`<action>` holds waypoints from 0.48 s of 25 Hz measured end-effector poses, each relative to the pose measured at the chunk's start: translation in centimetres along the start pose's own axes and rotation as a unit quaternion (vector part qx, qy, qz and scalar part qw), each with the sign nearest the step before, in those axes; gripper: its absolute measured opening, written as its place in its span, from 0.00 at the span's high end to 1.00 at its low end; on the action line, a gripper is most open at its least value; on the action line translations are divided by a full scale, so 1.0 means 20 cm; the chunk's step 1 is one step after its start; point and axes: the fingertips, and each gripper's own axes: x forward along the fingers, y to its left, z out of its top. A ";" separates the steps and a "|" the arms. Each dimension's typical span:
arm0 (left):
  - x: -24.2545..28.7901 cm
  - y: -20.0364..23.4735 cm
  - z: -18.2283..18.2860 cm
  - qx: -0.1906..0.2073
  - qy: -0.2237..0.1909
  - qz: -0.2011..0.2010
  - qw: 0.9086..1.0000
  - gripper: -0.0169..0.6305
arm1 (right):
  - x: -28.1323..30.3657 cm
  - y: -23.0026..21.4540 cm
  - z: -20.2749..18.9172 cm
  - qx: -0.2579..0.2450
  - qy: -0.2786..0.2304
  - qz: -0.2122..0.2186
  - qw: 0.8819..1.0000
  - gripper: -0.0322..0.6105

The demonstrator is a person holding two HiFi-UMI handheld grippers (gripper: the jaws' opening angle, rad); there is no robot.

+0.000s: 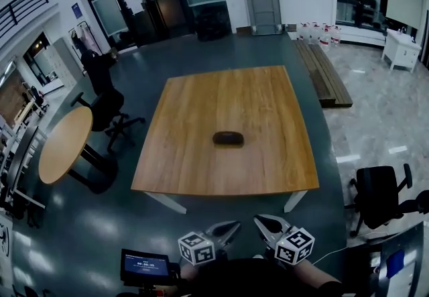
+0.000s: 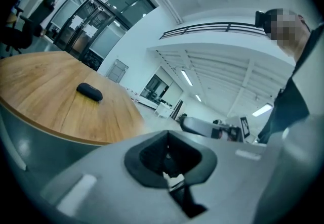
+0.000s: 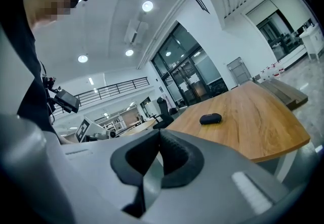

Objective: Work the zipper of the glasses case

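My left tongs (image 1: 234,225) and right tongs (image 1: 259,220) are shut, empty; the glasses case (image 1: 228,138) at 12 o'clock looks light and stiff, so I would pin one end

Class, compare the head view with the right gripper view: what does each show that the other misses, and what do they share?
Only the head view: the black office chair on the pale floor at the right, and the whole outline of the wooden table. Only the right gripper view: the ceiling lights and the balcony railing. Both: the wooden table, the dark glasses case lying on it, and the glass doors beyond.
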 end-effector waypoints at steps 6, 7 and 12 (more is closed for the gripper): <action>-0.11 -0.02 0.02 0.012 -0.011 -0.004 1.000 0.98 | 0.02 0.13 -0.02 -0.007 -0.007 0.000 1.000 0.94; -0.12 -0.01 0.03 0.016 -0.011 -0.006 1.000 0.98 | 0.03 0.15 -0.03 -0.008 -0.007 0.002 1.000 0.94; -0.21 0.01 0.12 0.023 -0.020 -0.012 0.999 0.98 | 0.11 0.25 -0.02 -0.010 -0.013 -0.002 1.000 0.94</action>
